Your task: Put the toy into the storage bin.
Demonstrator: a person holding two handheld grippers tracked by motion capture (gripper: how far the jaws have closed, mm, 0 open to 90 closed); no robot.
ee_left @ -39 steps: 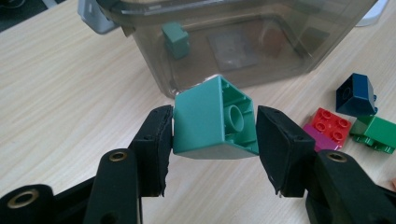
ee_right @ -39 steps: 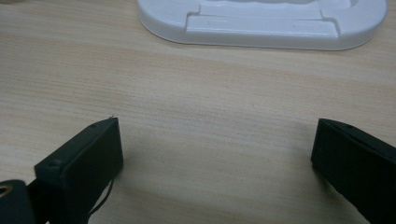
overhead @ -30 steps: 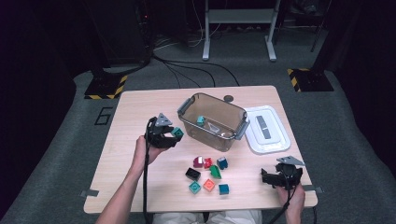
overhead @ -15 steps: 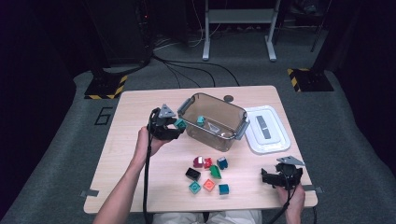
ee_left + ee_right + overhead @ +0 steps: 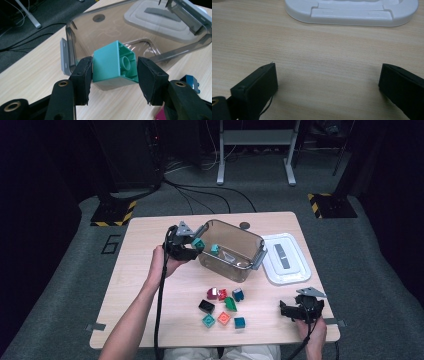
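Carrying a teal block in my left gripper, I have it raised off the table, right against the near-left wall of the clear bin, which stands toward the far edge of the table. My jaws are partly closed and pinch the block by two opposite faces, one pad flat on each side, with its hollow underside and round socket turned toward my camera. I judge the sideways hold is chosen so the block can go over the rim and drop freely once the pads part. From above, the block sits about level with the rim and not yet over the opening. Inside the bin I can make out another small teal piece and a pale one beside it.

The bin's white lid lies off to its right, toward the right edge of the table, presumably set aside so the opening stays free. The remaining blocks lie in a loose cluster near the front edge, around the middle: dark red, red, green, black, orange and several teal or blue ones.

My right gripper rests low by the front-right corner, well apart from the cluster. Its jaws are spread wide with nothing but bare wood between them; my guess is it waits there out of the way.
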